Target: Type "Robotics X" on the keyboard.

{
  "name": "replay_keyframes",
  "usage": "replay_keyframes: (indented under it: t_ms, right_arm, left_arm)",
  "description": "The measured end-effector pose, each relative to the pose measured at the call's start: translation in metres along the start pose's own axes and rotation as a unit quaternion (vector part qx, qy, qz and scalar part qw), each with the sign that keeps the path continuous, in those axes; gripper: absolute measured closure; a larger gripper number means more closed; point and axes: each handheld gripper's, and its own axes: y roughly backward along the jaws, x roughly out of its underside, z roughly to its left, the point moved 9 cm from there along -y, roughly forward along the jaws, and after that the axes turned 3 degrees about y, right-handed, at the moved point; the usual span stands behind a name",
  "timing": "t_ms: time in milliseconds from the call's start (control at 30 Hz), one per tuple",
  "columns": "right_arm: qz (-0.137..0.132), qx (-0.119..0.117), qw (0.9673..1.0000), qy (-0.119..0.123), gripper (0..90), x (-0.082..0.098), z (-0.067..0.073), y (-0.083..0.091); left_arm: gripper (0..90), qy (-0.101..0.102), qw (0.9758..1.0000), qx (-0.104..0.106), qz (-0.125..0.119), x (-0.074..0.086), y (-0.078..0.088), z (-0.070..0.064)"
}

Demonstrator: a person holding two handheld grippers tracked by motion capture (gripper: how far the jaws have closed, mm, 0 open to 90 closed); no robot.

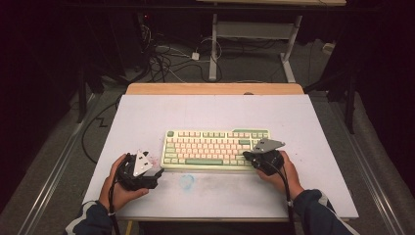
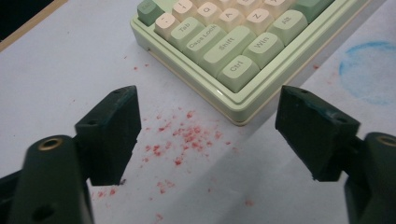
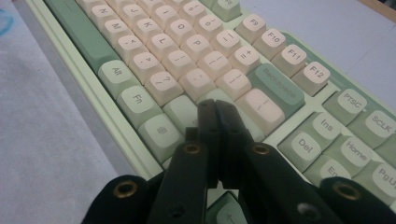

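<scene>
Here the right gripper [image 3: 215,109] is keeping its jaws pressed together with nothing between them, tips sitting over the green key beside the pale keys at the right end of the keyboard [image 3: 187,70]; contact is not determinable. The left gripper [image 2: 208,133] is holding its jaws wide, empty, hovering over red crumbs [image 2: 187,137] just off the keyboard's near left corner. One keyboard is lying near the middle of the white board [image 1: 147,112], parallel to its near edge. Open board is lying behind the keyboard and to both sides. One blue smudge [image 1: 186,181] is showing in front. Two grippers, two hands counted.
</scene>
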Motion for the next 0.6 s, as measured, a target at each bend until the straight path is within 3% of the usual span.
replay_keyframes:
  t_ms: [200,367,467,600]
  right_arm:
    - [-0.007,0.006,1.0000,0.000,90.0,0.0009,0.0003,-0.0004]
    - [-0.006,0.010,0.9999,0.002,90.0,0.0011,0.0004,-0.0003]
    - [-0.006,0.011,0.9999,0.003,90.0,0.0011,0.0005,-0.0003]
    - [-0.005,0.012,0.9999,0.002,90.0,0.0011,0.0011,-0.0003]
  left_arm:
    - [38.2,0.009,1.0000,0.005,0.001,-0.0037,0.0051,-0.0011]
    - [66.7,0.013,0.9999,0.005,0.005,-0.0067,0.0065,0.0006]
    - [79.4,0.012,0.9998,0.004,0.014,-0.0062,0.0067,0.0016]
    - [87.0,0.018,0.9995,0.013,0.024,-0.0055,0.0071,-0.0019]
